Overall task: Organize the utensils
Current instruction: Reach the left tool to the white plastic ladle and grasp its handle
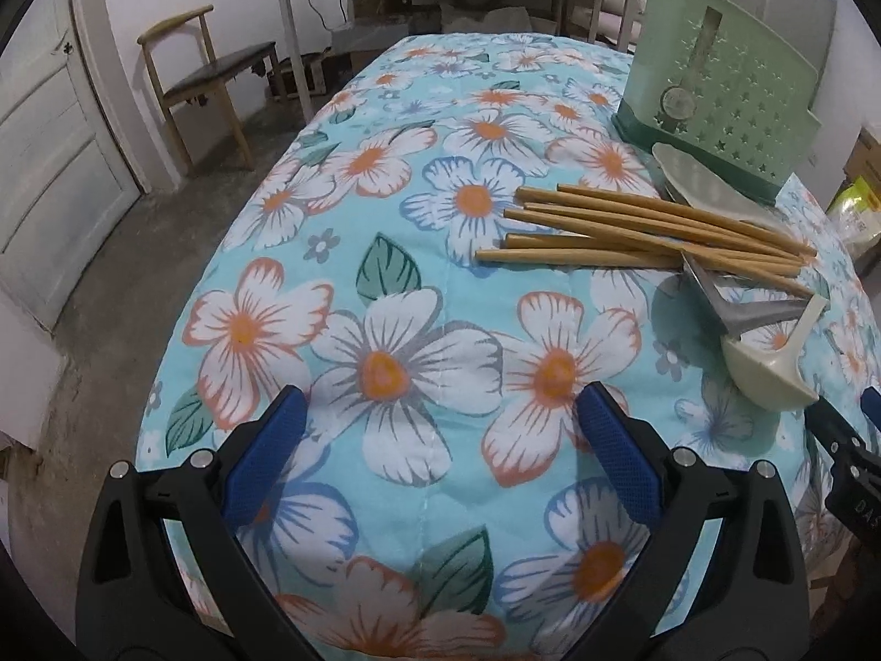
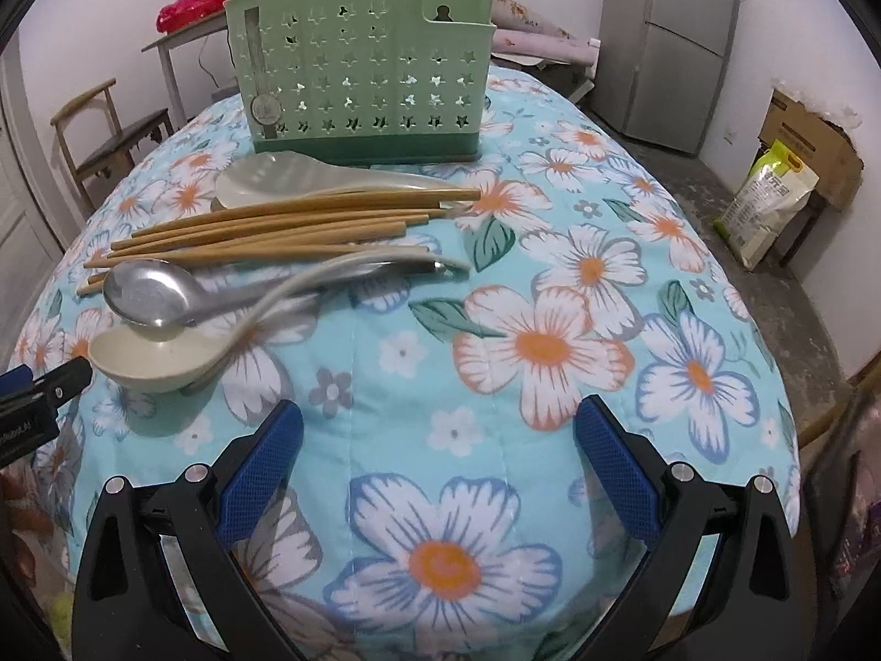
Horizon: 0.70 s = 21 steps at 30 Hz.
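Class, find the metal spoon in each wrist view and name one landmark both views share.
Left wrist: metal spoon at right, seen edge-on, below the chopsticks.
Right wrist: metal spoon at left, bowl up, above the cream spoon.
Shared landmark: green utensil holder.

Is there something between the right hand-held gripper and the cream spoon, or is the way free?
Nothing visible stands in the way. The right hand-held gripper is open above bare floral cloth, and the cream spoon lies ahead to its left with only cloth between. The metal spoon rests against its far edge, and the left hand-held gripper's tip sits close beside its bowl.
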{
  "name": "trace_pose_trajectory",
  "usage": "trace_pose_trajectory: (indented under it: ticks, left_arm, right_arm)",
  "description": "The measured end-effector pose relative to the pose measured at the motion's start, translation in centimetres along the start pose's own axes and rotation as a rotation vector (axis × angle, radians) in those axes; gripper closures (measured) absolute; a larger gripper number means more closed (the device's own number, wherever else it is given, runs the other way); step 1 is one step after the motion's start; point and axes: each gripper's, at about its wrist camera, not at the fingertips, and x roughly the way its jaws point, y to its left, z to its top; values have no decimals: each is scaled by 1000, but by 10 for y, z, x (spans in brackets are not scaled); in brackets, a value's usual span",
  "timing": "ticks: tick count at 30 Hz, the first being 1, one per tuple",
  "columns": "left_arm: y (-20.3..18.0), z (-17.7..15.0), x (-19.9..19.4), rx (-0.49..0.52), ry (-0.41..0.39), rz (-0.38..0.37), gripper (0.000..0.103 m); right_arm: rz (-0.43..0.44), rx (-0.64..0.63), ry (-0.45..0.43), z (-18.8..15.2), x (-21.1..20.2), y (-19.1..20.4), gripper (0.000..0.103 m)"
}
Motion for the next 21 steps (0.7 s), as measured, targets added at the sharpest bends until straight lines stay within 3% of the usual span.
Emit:
trace_pose_trajectory:
  ticks: [8, 10, 12, 15, 17, 19, 21]
  left_arm:
    - [0, 4, -5, 17, 13, -5, 7]
    - [1, 7, -21, 9, -50, -55, 7]
    - [-1, 10, -42, -3, -145, -149, 7]
    - [-13, 14, -57, 27, -179, -296, 9]
    - [-22, 16, -56, 23, -155, -380, 10]
    - [-31, 18, -49, -2, -101, -471, 28]
    - [-37, 20, -36, -43, -27, -543, 35]
  right_arm:
    - [66, 1, -12, -1, 4, -8, 6]
    - [81, -5, -17, -1, 4, -10, 6]
    - [91, -8, -22, -2, 4, -11, 6]
    - [97, -8, -28, -2, 4, -12, 6]
    - [107, -7, -30, -2, 3, -13, 6]
    - [134, 0, -30, -2, 1, -17, 6]
    - [157, 12, -31, -2, -2, -23, 6]
